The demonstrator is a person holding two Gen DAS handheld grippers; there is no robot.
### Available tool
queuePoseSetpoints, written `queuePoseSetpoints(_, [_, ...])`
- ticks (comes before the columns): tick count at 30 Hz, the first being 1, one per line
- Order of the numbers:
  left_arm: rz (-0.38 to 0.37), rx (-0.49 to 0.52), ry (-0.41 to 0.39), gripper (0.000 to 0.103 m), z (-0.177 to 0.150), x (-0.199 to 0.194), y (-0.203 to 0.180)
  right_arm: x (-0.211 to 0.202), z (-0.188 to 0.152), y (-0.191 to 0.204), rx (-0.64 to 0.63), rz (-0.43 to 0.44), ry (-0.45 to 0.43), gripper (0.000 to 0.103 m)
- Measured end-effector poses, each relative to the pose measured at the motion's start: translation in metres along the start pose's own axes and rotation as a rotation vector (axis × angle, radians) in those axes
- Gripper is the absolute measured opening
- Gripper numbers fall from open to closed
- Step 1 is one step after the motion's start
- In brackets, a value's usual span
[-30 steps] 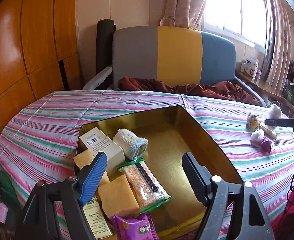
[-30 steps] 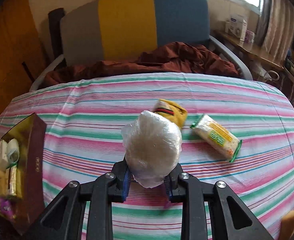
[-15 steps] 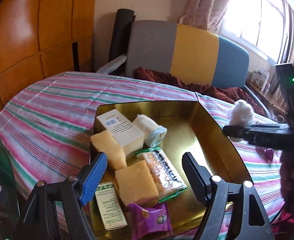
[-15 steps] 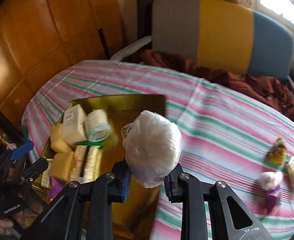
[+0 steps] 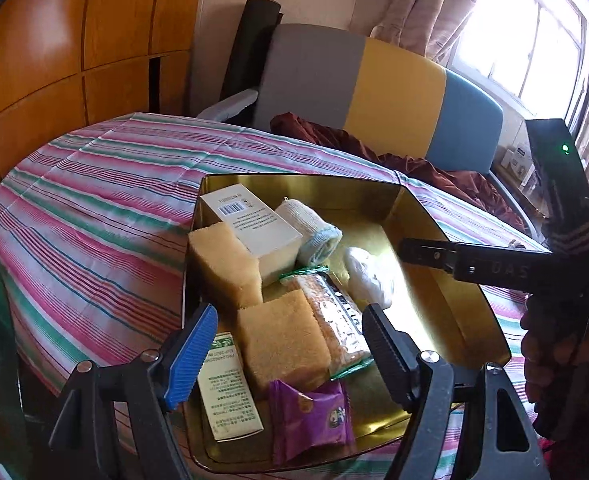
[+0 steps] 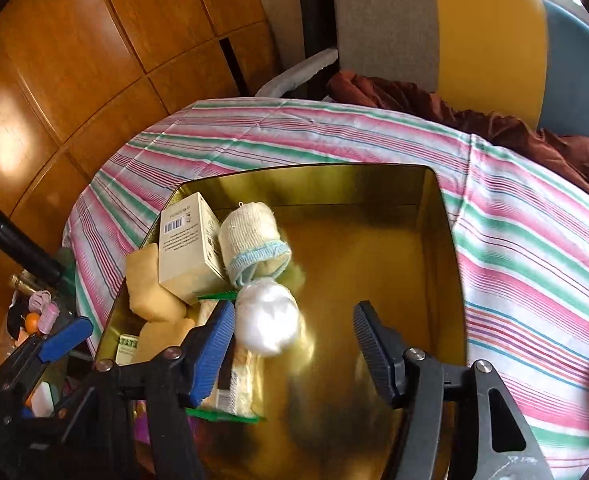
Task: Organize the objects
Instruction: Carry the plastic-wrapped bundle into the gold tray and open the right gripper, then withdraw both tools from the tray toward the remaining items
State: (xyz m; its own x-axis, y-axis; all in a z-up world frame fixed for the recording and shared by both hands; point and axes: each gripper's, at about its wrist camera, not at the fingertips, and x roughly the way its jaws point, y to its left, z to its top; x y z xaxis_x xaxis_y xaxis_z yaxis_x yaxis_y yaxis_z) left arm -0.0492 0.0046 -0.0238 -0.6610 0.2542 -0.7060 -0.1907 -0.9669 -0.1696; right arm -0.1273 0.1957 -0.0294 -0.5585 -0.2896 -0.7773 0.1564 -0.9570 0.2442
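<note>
**White bag lies in the gold tray, both grippers spread apart**

The right gripper (image 6: 292, 344) hangs over the gold tray (image 6: 442, 264) with its fingers (image 6: 214, 344) released and nothing between them. The white plastic-wrapped bag (image 6: 266, 322) sits just beside the blue left finger, slightly blurred, so contact with that finger cannot be told. In the left wrist view the same bag (image 5: 368, 278) rests on the tray floor, next to the wrapped snack bar (image 5: 334, 316) and below the rolled cloth (image 5: 310, 230).

The left gripper (image 5: 290, 352) hovers at the near edge of the tray (image 5: 466, 320), its fingers (image 5: 192, 356) released and holding nothing.

The left half of the tray is packed: a white box (image 5: 254, 232) with a barcode leans on a yellow sponge (image 5: 224, 268); a second sponge (image 5: 282, 346) lies nearer, with a purple packet (image 5: 312, 414) and a green-printed leaflet box (image 5: 224, 394) at the front. The right half of the tray floor shows bare gold.

The tray stands on a table (image 5: 86, 208) covered in a pink, green and white striped cloth. Behind it is a chair (image 5: 374, 96) in grey, yellow and blue with a dark red cloth (image 5: 414, 160) heaped on the seat.
</note>
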Motion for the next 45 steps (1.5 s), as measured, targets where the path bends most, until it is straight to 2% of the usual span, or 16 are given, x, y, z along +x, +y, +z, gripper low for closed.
queuePoseSetpoints(2, [0.003,0.007,0.004,0.075,-0.001,0.0,-0.003,-0.009,-0.005,-0.007,0.008,-0.015,-0.01,0.069])
queuePoseSetpoints(4, [0.003,0.016,0.006,0.075,-0.002,0.0,-0.007,-0.017,-0.01,-0.013,0.011,-0.03,-0.015,0.07])
queuePoseSetpoints(7, [0.024,0.051,-0.002,0.075,-0.002,-0.003,-0.015,-0.031,-0.017,-0.024,0.013,-0.057,-0.032,0.081])
queuePoseSetpoints(12, [0.016,0.091,-0.007,0.075,-0.004,-0.006,-0.027,-0.06,-0.026,-0.048,0.018,-0.112,-0.075,0.087])
queuePoseSetpoints(20, [-0.01,0.158,-0.011,0.075,-0.004,-0.01,-0.051,-0.106,-0.035,-0.12,0.118,-0.25,-0.122,0.09])
queuePoseSetpoints(29, [-0.04,0.255,0.003,0.074,-0.007,-0.008,-0.091,-0.152,-0.055,-0.247,0.351,-0.524,-0.175,0.093])
queuePoseSetpoints(31, [-0.041,0.284,0.006,0.073,-0.008,-0.006,-0.102,-0.159,-0.069,-0.279,0.436,-0.589,-0.201,0.093])
queuePoseSetpoints(33, [-0.05,0.312,0.01,0.073,-0.01,-0.005,-0.114,-0.163,-0.09,-0.309,0.577,-0.623,-0.2,0.093])
queuePoseSetpoints(34, [-0.057,0.324,0.014,0.073,-0.011,-0.003,-0.12,-0.163,-0.096,-0.325,0.663,-0.627,-0.159,0.093])
queuePoseSetpoints(37, [-0.083,0.355,0.022,0.073,-0.012,0.0,-0.138,-0.176,-0.109,-0.348,0.81,-0.549,-0.202,0.093])
queuePoseSetpoints(45, [-0.171,0.439,0.054,0.072,-0.015,0.011,-0.192,-0.185,-0.119,-0.354,0.901,-0.506,-0.228,0.094])
